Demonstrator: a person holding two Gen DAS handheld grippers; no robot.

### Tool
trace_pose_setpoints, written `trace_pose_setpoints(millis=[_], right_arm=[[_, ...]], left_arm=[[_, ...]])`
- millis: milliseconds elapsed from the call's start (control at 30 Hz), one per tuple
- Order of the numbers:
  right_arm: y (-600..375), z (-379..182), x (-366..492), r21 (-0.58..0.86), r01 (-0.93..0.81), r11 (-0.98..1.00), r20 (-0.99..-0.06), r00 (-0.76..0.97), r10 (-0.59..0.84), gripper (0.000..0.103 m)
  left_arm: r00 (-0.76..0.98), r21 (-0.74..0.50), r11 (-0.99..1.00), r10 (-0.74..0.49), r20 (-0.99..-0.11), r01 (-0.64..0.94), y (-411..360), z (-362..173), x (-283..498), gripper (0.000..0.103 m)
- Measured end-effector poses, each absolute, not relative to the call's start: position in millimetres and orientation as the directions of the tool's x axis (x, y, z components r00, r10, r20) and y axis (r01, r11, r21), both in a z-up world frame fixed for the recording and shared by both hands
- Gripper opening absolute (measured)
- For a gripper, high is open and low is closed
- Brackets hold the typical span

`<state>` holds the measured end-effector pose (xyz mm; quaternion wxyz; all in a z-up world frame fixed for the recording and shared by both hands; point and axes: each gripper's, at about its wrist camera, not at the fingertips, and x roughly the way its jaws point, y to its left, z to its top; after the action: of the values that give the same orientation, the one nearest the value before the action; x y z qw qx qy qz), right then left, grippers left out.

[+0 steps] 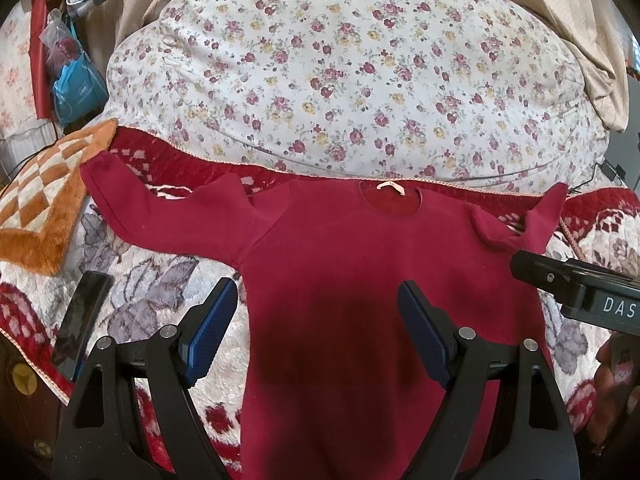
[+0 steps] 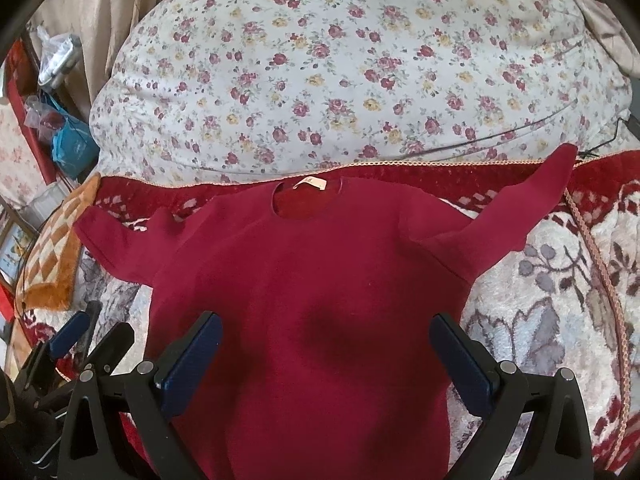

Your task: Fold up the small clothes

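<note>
Both grippers' fingers (image 1: 216, 328) spread above flat red top (image 1: 352, 264)

Left gripper (image 1: 316, 328) jaws spread wide, blue pads (image 1: 214, 330) apart, nothing between them, hovering and pointing forward and down. Right gripper (image 2: 326, 360) same: jaws wide, pads (image 2: 192, 364) apart, empty. Grippers side by side, close together; right one's black body shows at right edge of left view, left one's fingers at lower left of right view.
</note>
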<state>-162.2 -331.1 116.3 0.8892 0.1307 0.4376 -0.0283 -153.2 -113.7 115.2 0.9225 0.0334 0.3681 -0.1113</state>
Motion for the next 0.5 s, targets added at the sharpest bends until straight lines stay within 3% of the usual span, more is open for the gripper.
trace_pose_setpoints(millis=[500], right_arm=[[-330,109,-160,0.162,0.175,0.971,-0.790,0.613,0.021,0.103]], left_arm=[[0.684,-0.038,0.973,-0.187,-0.705,0.227,-110,104,-148,0.082]])
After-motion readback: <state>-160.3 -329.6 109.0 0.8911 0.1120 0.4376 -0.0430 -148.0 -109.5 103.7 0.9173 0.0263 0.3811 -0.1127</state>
